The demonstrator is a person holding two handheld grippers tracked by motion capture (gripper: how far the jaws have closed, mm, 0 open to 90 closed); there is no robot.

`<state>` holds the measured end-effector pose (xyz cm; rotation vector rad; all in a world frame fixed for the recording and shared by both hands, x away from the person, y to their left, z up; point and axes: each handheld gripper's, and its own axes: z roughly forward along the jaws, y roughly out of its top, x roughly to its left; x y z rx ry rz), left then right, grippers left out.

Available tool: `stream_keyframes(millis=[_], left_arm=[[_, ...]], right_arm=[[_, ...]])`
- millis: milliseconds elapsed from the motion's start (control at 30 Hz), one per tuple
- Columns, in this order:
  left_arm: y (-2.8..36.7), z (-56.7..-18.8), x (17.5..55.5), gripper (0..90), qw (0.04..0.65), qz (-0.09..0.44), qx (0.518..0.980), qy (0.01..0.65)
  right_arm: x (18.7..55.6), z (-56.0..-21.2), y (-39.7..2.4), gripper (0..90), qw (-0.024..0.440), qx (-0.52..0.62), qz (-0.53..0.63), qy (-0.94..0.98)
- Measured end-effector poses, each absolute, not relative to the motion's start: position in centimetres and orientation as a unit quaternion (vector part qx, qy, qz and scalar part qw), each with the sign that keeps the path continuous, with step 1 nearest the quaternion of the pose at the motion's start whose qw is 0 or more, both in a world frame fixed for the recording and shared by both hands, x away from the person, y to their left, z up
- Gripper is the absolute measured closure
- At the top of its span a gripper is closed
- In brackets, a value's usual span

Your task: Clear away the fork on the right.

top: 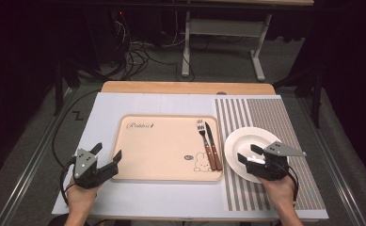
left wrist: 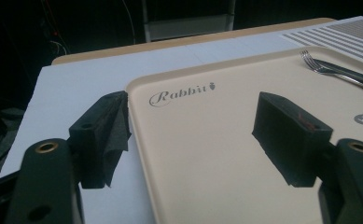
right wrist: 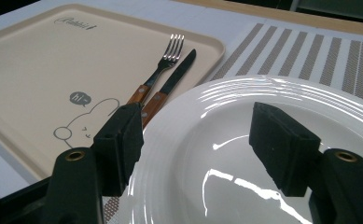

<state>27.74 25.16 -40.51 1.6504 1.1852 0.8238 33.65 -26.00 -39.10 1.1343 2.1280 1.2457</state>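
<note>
From the high view, the white plate (top: 254, 151) sits on the striped placemat (top: 265, 117) at about four o'clock of the table, just beside the right edge of the beige tray (top: 164, 146), where a fork (top: 203, 141) and knife (top: 213, 143) lie side by side at the tray's three o'clock. The right gripper (top: 253, 159) hangs over the plate's near half with jaws apart and nothing between them; the left gripper (top: 107, 157) waits, jaws also apart, at the tray's eight o'clock corner. In the left gripper view, one pad (left wrist: 105, 135) stands outside the tray rim (left wrist: 137, 121) and the other over the tray face, so closing here would likely pinch only the thin lip, and a one-sided lift could tilt the tray and send the cutlery sliding. In the right gripper view, the jaws straddle the plate's (right wrist: 263, 140) glossy bowl rather than its rim; a grip taken here may skid off the glaze, or nudge the plate toward ten o'clock into the knife handle (right wrist: 153, 103).
</note>
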Motion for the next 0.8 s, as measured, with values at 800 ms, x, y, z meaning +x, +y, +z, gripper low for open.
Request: stream_keyframes(millis=[800], left_arm=[[25.4,-40.6,27.7,27.4,0.462,0.329,0.664,0.488]], right_arm=[[31.4,-40.3,-29.8,35.6,0.250,0.426,0.486,0.721]])
